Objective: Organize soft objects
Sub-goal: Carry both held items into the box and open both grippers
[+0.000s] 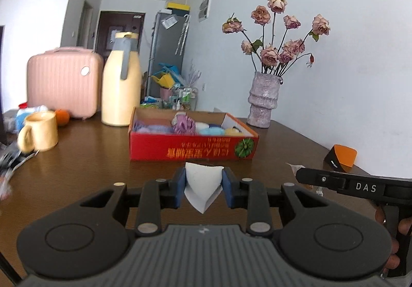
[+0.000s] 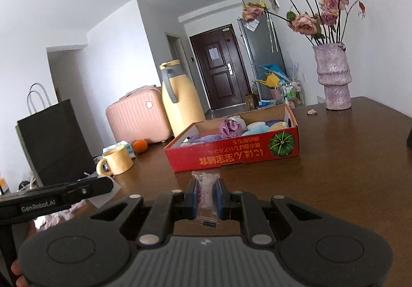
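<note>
Red cardboard box (image 1: 193, 151), already part-filled with pastel soft items, is sitting on the brown wooden counter (image 1: 90, 166) just ahead of both tools, its long printed side facing them. A person is gripping the left tool (image 1: 204, 187), its blue pads pinching a folded white piece (image 1: 202, 185) that is bulging between them and sagging to a point below. The right tool (image 2: 207, 194), narrower, is clamping a clear plastic packet (image 2: 206, 193) with pinkish contents, held upright so its ends are sticking out above and below the pads. Both items are being carried above the counter, short of the box, apparently so they can be dropped in over the near wall. A yellow mug (image 1: 41, 135) and a cream flask (image 1: 121, 81) are standing off to the left of the tools, a vase of dried roses (image 1: 264, 100) beyond the box to the right
</note>
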The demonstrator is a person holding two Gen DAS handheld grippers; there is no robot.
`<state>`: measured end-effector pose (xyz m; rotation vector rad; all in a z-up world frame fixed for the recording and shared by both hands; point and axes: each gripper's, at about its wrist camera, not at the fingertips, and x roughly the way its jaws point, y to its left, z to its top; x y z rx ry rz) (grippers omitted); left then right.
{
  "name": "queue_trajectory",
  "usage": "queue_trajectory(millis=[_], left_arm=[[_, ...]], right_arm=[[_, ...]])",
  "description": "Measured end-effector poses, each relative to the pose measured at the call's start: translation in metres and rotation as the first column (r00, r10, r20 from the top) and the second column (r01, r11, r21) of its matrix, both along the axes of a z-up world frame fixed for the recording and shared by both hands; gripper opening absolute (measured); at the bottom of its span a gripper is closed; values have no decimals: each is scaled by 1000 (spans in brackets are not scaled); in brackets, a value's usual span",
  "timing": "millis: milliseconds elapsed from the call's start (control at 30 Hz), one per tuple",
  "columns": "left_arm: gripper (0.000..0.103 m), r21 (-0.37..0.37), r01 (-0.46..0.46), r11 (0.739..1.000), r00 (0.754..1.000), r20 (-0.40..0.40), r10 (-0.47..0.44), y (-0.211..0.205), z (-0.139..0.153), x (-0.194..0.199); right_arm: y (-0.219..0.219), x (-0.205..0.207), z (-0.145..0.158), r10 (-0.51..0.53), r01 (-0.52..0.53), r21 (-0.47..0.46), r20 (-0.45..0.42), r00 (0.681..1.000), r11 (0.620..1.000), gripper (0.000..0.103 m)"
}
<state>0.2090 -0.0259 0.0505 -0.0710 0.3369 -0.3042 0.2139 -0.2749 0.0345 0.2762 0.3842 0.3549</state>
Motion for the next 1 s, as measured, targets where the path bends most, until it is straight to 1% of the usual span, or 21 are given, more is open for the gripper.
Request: queue_trajectory(millis=[67,100,167,267,333,367,400,433,467,500,533,567,600,633,667,700,733,767,833,933,1000], left_arm=[[30,12,2,1000,1000,7,-2,-1,5,27],[30,19,3,1000,1000,11,-3,-3,9,46],[30,12,4,1000,1000,13,-4,-5,16,86],[30,10,-24,1000,1000,-5,24,-11,22,159],[30,13,-66,998,995,-71,67,-15,19,217],[30,0,-83,997,991,-105,82,-15,16,243],[30,-13,-112,994,983,-147,109,-15,13,266],[30,-14,-116,993,977,-180,111,-16,7,289],[30,-8,-117,993,975,-191,113,-18,4,305],[30,10,-138,990,969,-206,137,-21,-2,323],[31,20,-145,989,964,-223,146,-23,-7,336],[34,20,-131,991,960,-247,132,-25,-13,350],[41,14,-125,992,956,-267,124,-26,-18,358],[46,12,-119,993,954,-277,118,-28,-23,366],[60,16,-101,995,956,-276,102,-29,-27,370],[73,26,-87,996,957,-274,91,-31,-30,374],[75,35,-78,996,959,-271,84,-32,-31,377],[77,39,-64,997,962,-265,72,-32,-32,376],[81,34,-49,998,968,-246,55,-30,-31,374],[82,22,-68,997,970,-232,71,-25,-23,376],[82,25,-96,995,972,-212,100,-21,-16,374]], right_arm=[[-5,25,5,6,-6,28,-10,1000,1000,14],[-9,46,10,5,-5,50,-17,1000,999,14],[-15,87,20,15,-13,88,-28,999,996,14],[-16,164,32,20,-12,132,-64,998,991,14],[-17,226,30,18,4,164,-134,991,987,14],[-17,256,27,11,21,179,-175,984,984,14],[-17,285,23,-3,42,181,-212,977,983,14],[-15,311,18,-7,51,178,-242,970,983,14],[-14,333,13,-12,60,172,-267,964,983,14],[-12,354,7,-23,73,164,-290,957,984,14],[-8,369,2,-22,70,150,-299,954,986,14],[-3,385,-2,-19,61,130,-306,952,990,15],[3,399,-7,-22,58,105,-316,948,993,19],[8,409,-12,-20,51,87,-324,946,995,19],[13,418,-17,-25,50,69,-329,944,996,22],[19,426,-21,-36,53,42,-332,943,998,35],[23,431,-23,-48,56,15,-333,942,998,43],[26,433,-24,-54,58,4,-327,943,998,49],[26,433,-23,-36,44,19,-298,954,999,49],[26,433,-17,-37,39,0,-271,962,999,48],[24,431,-11,-38,37,-12,-264,964,999,48]])
